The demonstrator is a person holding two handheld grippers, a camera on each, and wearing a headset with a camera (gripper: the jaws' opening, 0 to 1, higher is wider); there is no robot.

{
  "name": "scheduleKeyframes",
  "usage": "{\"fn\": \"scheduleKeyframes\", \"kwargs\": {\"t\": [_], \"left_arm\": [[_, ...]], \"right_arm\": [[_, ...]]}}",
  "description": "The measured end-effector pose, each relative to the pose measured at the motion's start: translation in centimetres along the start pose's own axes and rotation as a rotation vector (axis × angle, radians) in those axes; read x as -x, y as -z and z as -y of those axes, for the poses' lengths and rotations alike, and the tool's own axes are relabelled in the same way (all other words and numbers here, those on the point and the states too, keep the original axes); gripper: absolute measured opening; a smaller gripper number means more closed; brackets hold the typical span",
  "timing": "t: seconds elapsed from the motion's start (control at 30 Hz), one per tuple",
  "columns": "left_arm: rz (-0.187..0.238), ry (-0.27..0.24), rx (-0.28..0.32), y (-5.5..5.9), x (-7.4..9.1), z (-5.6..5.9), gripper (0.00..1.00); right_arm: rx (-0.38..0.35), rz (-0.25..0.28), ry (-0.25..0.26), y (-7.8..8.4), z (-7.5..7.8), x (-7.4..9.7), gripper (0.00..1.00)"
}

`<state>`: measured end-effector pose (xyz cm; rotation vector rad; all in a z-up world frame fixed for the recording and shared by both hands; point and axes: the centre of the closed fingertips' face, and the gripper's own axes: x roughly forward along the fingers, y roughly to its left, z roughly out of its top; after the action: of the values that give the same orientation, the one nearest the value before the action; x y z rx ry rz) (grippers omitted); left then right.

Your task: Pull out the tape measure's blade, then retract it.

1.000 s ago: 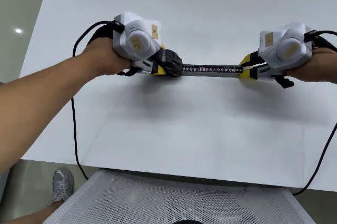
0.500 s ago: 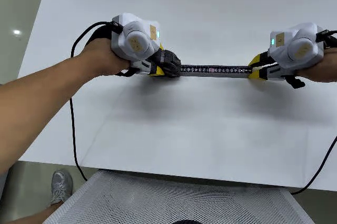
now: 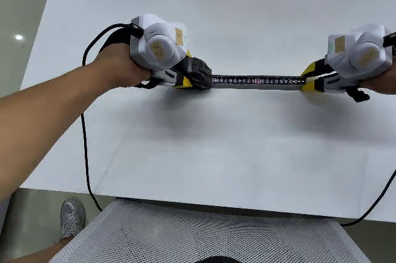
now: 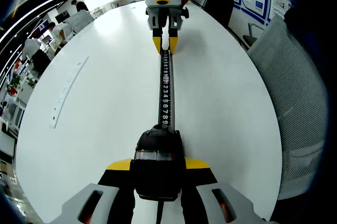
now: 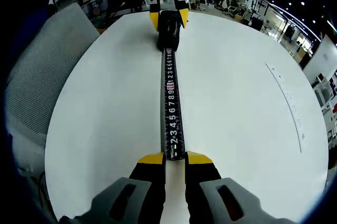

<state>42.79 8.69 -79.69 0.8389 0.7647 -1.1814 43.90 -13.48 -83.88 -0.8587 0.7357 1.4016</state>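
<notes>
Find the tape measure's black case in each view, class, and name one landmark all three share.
Head view: case left of centre, held in the left claw.
Left gripper view: case at bottom centre, between that claw's jaws.
Right gripper view: case at top centre, at the blade's far end.
Shared landmark: the numbered blade, stretched from case to right claw.
</notes>
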Motion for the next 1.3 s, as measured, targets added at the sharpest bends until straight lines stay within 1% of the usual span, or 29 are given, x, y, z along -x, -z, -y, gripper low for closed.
{"fn": "scheduleKeyframes", "kwargs": {"t": [0.3, 0.43, 0.7, 1.13, 1.3], "left_arm": [[-0.002, 0.002, -0.002, 0.2, -0.2, -0.1, 0.3], [-0.003, 0.003, -0.005, 0.2, -0.3, -0.2, 0.3], [-0.003, 0.002, -0.006, 0.2, -0.5, -0.3, 0.3], [0.0, -0.002, -0.011, 0.3, -0.8, -0.5, 0.31], [0.008, -0.012, -0.024, 0.1, -0.6, -0.2, 0.32]], "right_arm": [[-0.011, -0.017, 0.005, 1.4, 0.1, 0.7, 0.08], [-0.017, -0.019, 0.006, 1.7, 0.1, 0.9, 0.08], [-0.03, -0.018, 0.008, 1.9, 0.1, 1.1, 0.09], [-0.002, -0.033, -0.005, 1.8, -0.1, 1.1, 0.1], [0.011, -0.043, -0.002, 1.8, -0.1, 1.2, 0.11]]}}
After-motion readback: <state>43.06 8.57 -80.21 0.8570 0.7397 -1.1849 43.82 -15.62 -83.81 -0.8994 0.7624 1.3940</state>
